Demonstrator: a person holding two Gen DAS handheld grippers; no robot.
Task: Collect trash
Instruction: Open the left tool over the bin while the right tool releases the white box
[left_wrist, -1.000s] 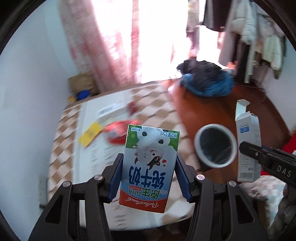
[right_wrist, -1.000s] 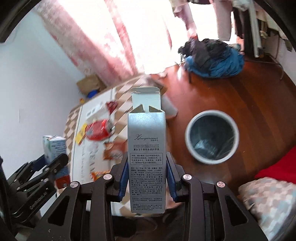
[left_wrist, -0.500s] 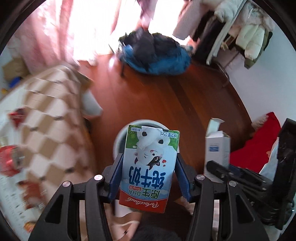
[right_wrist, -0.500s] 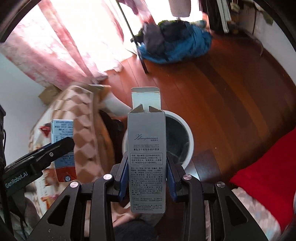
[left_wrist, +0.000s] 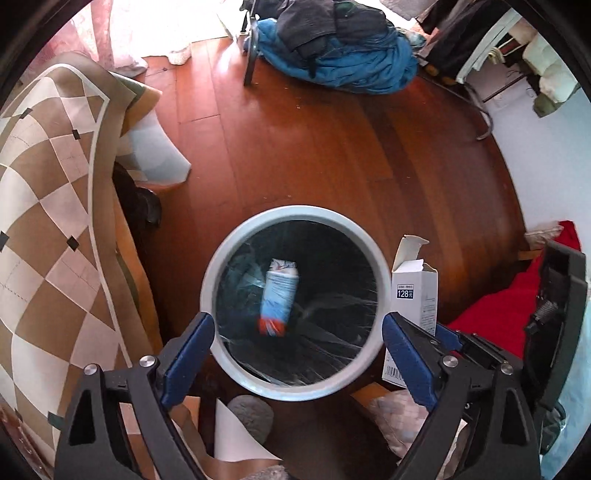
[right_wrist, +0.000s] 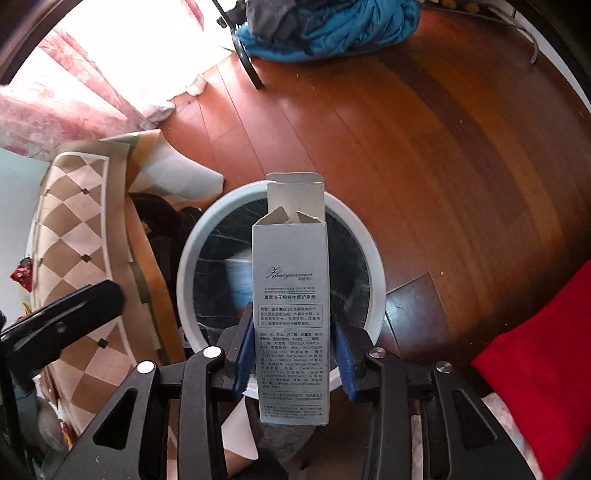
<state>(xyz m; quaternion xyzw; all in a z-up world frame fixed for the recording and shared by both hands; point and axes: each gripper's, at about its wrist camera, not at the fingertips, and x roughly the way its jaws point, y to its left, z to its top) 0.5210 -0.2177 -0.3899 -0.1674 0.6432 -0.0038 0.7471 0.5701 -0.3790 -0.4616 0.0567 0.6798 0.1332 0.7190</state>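
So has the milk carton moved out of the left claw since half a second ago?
Yes. The milk carton has left the open left claw and dropped inside the rim of the trash bin, blurred as if mid-fall.

In my left wrist view the milk carton (left_wrist: 277, 297) sits blurred at centre frame, inside the round white-rimmed trash bin (left_wrist: 295, 216), red end toward the bottom of the picture, against the black liner. At lower right I see the tall grey-white box (left_wrist: 415, 306), top flap open, just beside the bin's rim. In my right wrist view that box (right_wrist: 291, 314) stands upright at centre, clamped between blue jaws, over the bin (right_wrist: 373, 254).
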